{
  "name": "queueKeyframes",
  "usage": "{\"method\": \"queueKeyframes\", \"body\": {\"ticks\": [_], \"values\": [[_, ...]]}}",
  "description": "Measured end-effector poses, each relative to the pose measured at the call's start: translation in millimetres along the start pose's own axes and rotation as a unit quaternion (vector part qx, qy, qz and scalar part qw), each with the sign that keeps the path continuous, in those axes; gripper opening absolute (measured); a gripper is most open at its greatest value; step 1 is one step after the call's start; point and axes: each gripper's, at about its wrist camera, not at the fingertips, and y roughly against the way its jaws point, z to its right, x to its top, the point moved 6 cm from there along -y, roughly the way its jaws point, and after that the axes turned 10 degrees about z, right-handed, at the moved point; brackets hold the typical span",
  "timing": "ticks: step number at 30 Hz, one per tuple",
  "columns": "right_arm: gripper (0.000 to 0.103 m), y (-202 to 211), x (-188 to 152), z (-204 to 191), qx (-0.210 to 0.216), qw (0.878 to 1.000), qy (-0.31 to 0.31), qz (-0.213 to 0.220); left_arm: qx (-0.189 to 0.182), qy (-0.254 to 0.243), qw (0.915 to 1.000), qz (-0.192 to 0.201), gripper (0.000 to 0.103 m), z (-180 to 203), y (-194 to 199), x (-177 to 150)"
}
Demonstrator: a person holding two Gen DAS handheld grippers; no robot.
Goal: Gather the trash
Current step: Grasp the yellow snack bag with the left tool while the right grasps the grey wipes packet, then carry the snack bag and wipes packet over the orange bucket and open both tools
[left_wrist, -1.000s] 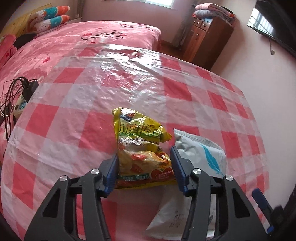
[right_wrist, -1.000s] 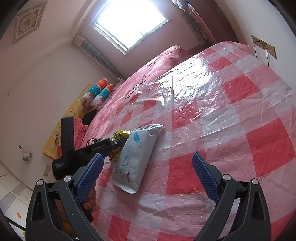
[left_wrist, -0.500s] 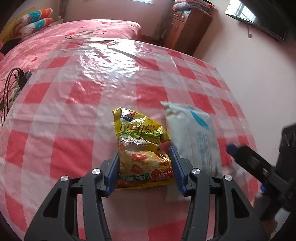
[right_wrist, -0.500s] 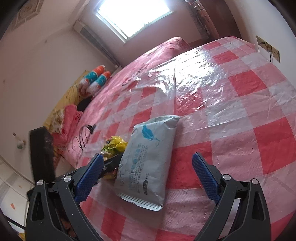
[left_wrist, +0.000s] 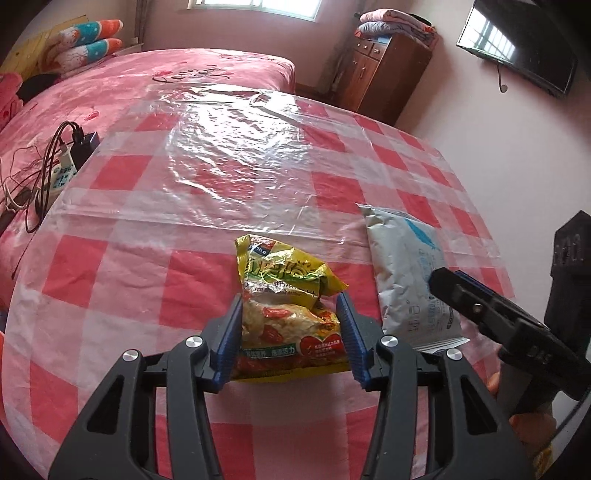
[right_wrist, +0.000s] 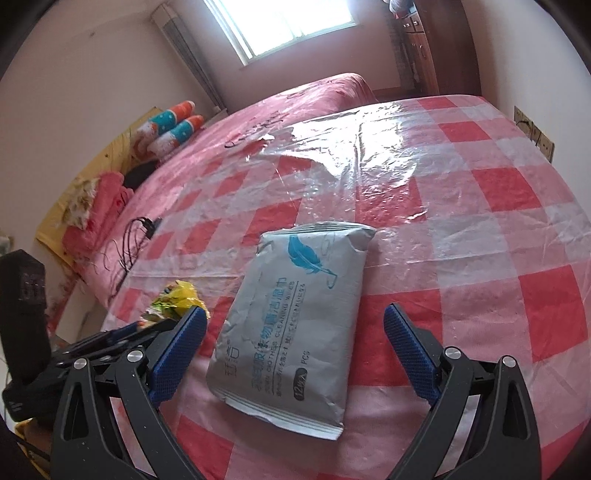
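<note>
Trash count: two packets on the tabletop [left_wrist: 122, 266], one yellow snack bag [left_wrist: 290, 314] and one grey wipes pack [right_wrist: 295, 314] just beside it on the red-and-white checked cloth under clear plastic. Left tool [left_wrist: 291, 334] has both blue pads pressed on the snack bag's sides, gripping it; right tool [right_wrist: 291, 354] stands wide open, its pads clear of the wipes pack lying between them. Room: one pink bed [left_wrist: 155, 81] beyond the tabletop, two striped pillows [left_wrist: 88, 40], one wooden cabinet [left_wrist: 384, 70], one window [right_wrist: 284, 26], one wall-mounted screen [left_wrist: 517, 48].
</note>
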Motion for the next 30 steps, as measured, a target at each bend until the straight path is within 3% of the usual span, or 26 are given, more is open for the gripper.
{"method": "queueKeyframes", "body": {"ticks": [4, 10, 14, 17, 22, 25, 30], "values": [[0.095, -10.5, -0.2, -7.1, -0.019, 1.0, 0.023, -0.007, -0.015, -0.018, 0.9997, -0.008, 0.053, 1.3, -2.4, -3.5], [0.098, -25.5, -0.7, -18.2, -0.053, 0.996, 0.067, -0.021, -0.019, -0.07, 0.9974, -0.003, 0.063, 7.2, -5.5, -9.1], [0.099, -32.4, -1.1, -21.2, -0.066, 0.994, 0.084, -0.029, -0.01, -0.103, 0.9946, 0.006, 0.063, 10.1, -7.8, -10.0], [0.099, -36.3, -0.7, -21.4, -0.073, 0.993, 0.091, -0.033, -0.006, -0.116, 0.9931, 0.011, 0.054, 12.7, -9.2, -9.3], [0.096, -41.3, -3.0, -27.8, -0.093, 0.988, 0.119, -0.044, -0.013, -0.107, 0.994, 0.016, 0.047, 9.0, -6.5, -8.7], [0.084, -40.7, -4.2, -29.5, -0.104, 0.985, 0.129, -0.038, -0.018, -0.089, 0.9957, 0.02, 0.045, 2.9, -2.8, -8.3], [0.078, -40.7, -5.4, -32.2, -0.102, 0.985, 0.137, -0.036, -0.022, -0.06, 0.9976, 0.025, 0.044, -13.9, 7.6, -8.3]]}}
